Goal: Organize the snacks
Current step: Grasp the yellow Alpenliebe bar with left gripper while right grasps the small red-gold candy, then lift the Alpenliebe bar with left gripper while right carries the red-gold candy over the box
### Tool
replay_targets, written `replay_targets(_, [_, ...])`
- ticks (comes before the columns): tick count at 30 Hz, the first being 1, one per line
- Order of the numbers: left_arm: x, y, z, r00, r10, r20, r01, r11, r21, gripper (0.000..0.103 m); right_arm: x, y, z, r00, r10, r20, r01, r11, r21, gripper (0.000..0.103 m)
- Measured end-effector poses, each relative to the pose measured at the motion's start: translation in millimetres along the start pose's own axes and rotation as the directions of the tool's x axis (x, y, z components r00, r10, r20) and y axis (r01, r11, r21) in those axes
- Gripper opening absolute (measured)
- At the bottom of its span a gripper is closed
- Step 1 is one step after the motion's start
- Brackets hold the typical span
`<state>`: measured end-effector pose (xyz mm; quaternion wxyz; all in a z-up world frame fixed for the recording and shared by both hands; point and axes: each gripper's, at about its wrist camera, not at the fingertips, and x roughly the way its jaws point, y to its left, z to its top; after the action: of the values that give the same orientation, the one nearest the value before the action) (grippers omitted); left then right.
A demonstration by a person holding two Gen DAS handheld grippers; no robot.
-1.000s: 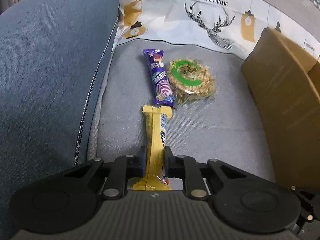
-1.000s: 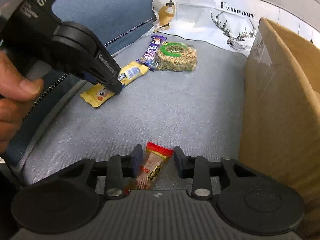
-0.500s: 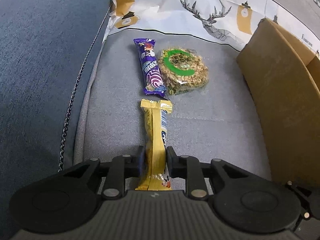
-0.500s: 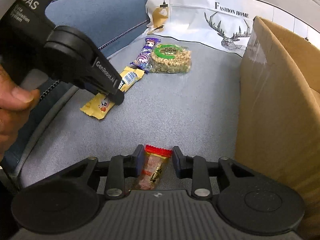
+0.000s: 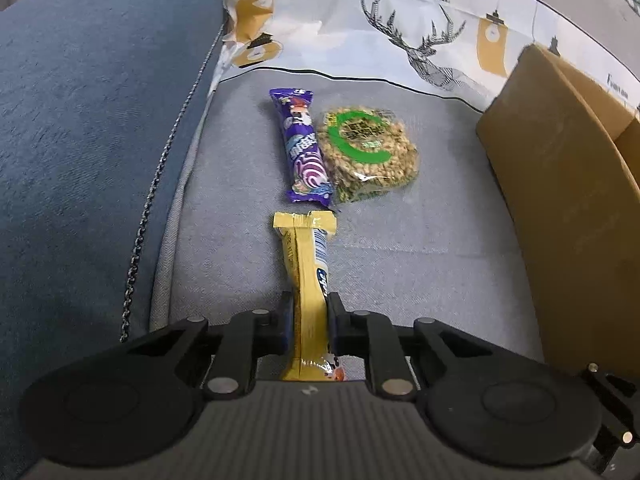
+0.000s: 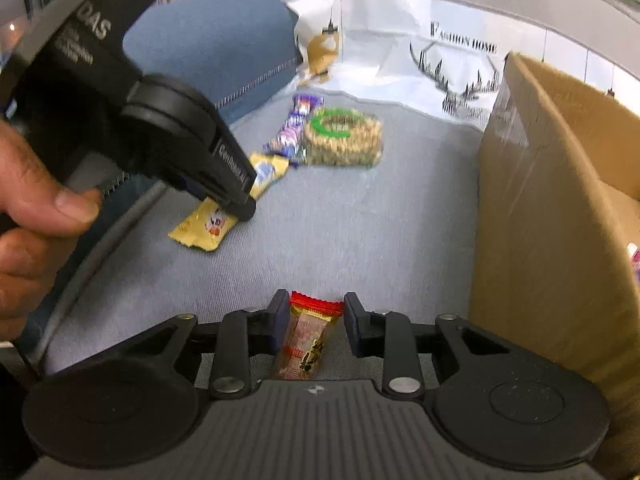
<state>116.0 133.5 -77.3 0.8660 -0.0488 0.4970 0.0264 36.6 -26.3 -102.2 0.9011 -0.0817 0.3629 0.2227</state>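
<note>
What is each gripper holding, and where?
Left gripper pinches the yellow snack bar near its close end; right gripper straddles a red-ended candy, grip unclear.

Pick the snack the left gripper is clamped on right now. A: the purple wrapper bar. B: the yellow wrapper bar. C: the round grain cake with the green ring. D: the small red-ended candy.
B: in the left wrist view the left gripper has its pads pressed on both sides of the yellow wrapper bar, while the purple wrapper bar lies untouched farther away.
</note>
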Motion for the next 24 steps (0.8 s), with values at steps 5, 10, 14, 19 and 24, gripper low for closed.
replay_targets(5, [4,-3,-1,1.0,-0.011,-0.028,0.011,1.0,0.018,0.019,10,1,-3,0.998,-0.018,-0.062,0.017,1.0,-0.017,0.031])
replay_targets(10, [5,-5,-2,1.0,-0.005,-0.027,0.006,1.0,0.03,0.019,10,2,-4,0.998,-0.016,-0.064,0.015,1.0,-0.013,0.031])
replay_targets(14, [5,-6,-3,1.0,-0.004,-0.025,0.005,1.0,0.029,0.019,10,2,-4,0.998,-0.016,-0.063,0.015,1.0,-0.013,0.031])
replay_targets(19, [0,-5,-1,1.0,-0.013,-0.001,0.013,1.0,0.02,0.017,5,1,-3,0.999,-0.015,-0.032,0.015,1.0,-0.006,0.031])
replay_targets(24, [-12,-7,2,0.998,-0.016,0.058,0.015,1.0,0.01,0.017,-9,3,2,0.999,-0.019,0.049,0.02,1.0,-0.024,0.03])
